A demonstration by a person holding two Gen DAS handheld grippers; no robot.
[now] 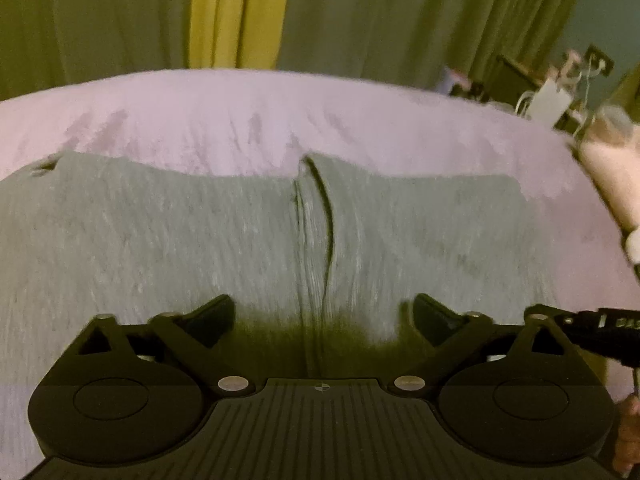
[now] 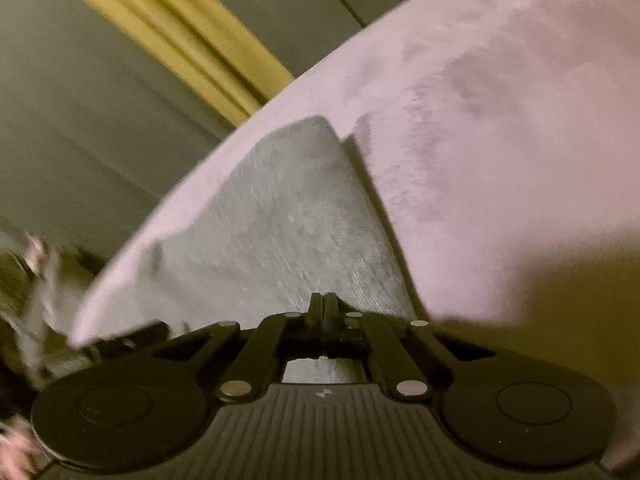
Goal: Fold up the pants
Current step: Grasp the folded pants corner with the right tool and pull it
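Grey pants lie spread on a pink bedspread, with a seam or gap running down their middle. My left gripper is open just above the grey cloth, its fingers either side of the seam. In the right wrist view a grey pant part rises from the bedspread. My right gripper is shut on the near edge of that cloth. The right gripper's black body shows at the right edge of the left wrist view.
Grey-green and yellow curtains hang behind the bed. A cluttered bedside table stands at the far right. A pale pillow lies at the bed's right edge.
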